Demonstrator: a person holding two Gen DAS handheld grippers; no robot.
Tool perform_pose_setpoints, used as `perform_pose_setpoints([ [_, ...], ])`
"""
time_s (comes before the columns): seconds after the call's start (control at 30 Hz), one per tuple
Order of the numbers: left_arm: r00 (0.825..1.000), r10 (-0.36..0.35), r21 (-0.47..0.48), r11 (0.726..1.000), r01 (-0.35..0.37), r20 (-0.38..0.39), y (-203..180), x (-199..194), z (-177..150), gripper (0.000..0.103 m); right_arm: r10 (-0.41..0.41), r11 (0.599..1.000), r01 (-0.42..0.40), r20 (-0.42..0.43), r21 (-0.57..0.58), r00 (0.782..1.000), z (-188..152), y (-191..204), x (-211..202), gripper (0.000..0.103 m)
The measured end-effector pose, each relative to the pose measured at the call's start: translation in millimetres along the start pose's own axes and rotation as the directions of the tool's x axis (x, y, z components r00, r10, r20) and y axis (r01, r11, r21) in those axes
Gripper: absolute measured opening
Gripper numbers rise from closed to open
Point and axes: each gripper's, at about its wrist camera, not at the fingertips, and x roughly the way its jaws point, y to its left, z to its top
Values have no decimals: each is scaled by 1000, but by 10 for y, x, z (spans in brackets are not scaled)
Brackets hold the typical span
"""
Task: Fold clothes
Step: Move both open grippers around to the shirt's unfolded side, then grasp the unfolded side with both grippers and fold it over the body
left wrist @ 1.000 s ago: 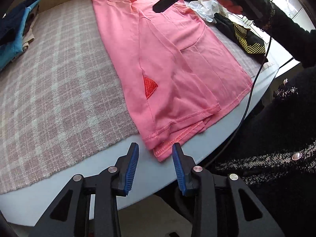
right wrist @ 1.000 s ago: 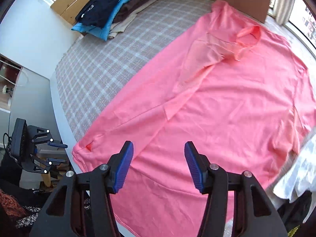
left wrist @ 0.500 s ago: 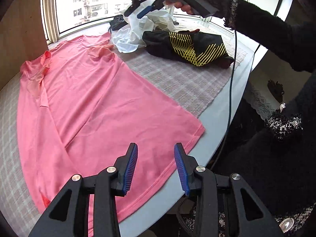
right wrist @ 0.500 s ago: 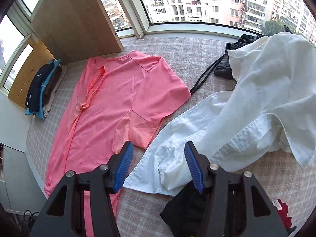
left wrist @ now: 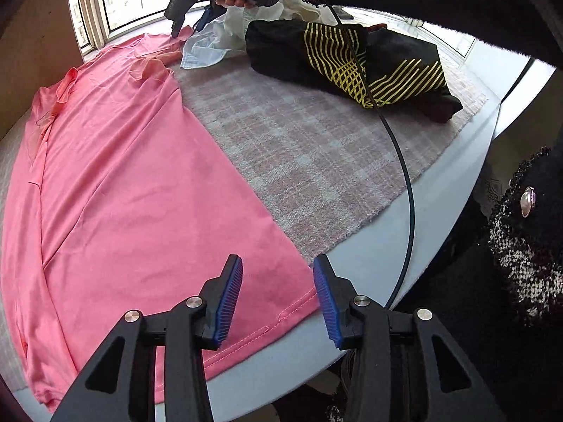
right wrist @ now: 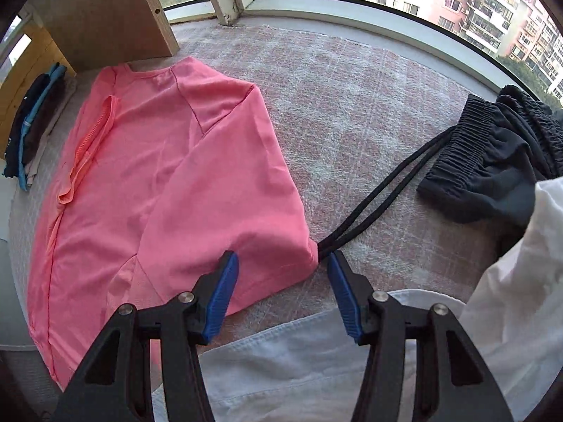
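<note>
Shirt [left wrist: 133, 190], pink, lies spread on the checked surface [left wrist: 316, 161], left tool [left wrist: 278, 295] gaping empty over its hem corner, right tool [right wrist: 283, 292] gaping empty at its sleeve, seemingly placed to pinch that side.

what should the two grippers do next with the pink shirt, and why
Probably lower and close each gripper on the cloth in front of it. The right gripper is open over the sleeve end of the pink shirt, and the left gripper is open over the hem corner. Neither holds anything, and that side still lies unfolded.
</note>
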Motion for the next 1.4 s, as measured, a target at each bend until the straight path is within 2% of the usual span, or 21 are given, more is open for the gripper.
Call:
perform_pose_setpoints([
  [0.03,1000,-2,2,1000,2,-10,-4,13,10,42,-7,1000,7,-8,-16,1000,-2,20,0,29],
  [0.07,1000,-4,5,1000,4,-19,-9,26,19,42,2,1000,-2,-16,-20,1000,3,22,-10,18],
  [0.23,999,-18,35,999,19,-36,-46,103,48,42,45,999,-45,-20,-13,999,6,4,-85,7],
  [0.33,998,-42,38,998,43,-36,-22,118,41,40,100,995,-99,-12,32,995,-1,-57,-120,5],
  [0.37,998,-56,24,998,56,-32,11,102,39,25,126,991,-125,-5,52,992,2,-85,-137,5],
  [0.4,997,-69,11,998,69,-27,45,85,37,0,154,985,-154,4,75,988,12,-116,-164,5],
  [0.53,993,-122,-43,992,122,-6,181,15,30,0,231,960,-236,49,148,972,111,-188,-295,4],
  [0.67,982,-167,-141,974,178,83,365,-202,-2,0,263,947,-270,63,175,963,221,-183,-396,4],
  [0.8,984,-140,-186,970,159,109,493,-315,-43,0,256,951,-262,57,165,965,303,-121,-434,4],
  [0.87,980,-156,-204,962,180,125,519,-350,-57,0,235,957,-238,40,164,971,301,-91,-405,4],
  [1.07,973,-168,-213,957,199,156,508,-335,-39,0,266,943,-269,40,196,963,317,-8,-394,4],
  [1.2,963,-152,-297,930,215,221,714,-492,-198,0,304,940,-309,57,144,951,556,356,-524,4],
  [1.33,958,-69,-439,878,190,278,1034,-712,-531,0,302,951,-305,58,55,952,937,948,-538,4],
  [1.4,960,-51,-468,865,181,277,1102,-720,-623,0,289,957,-290,46,15,956,1082,1205,-456,4],
])
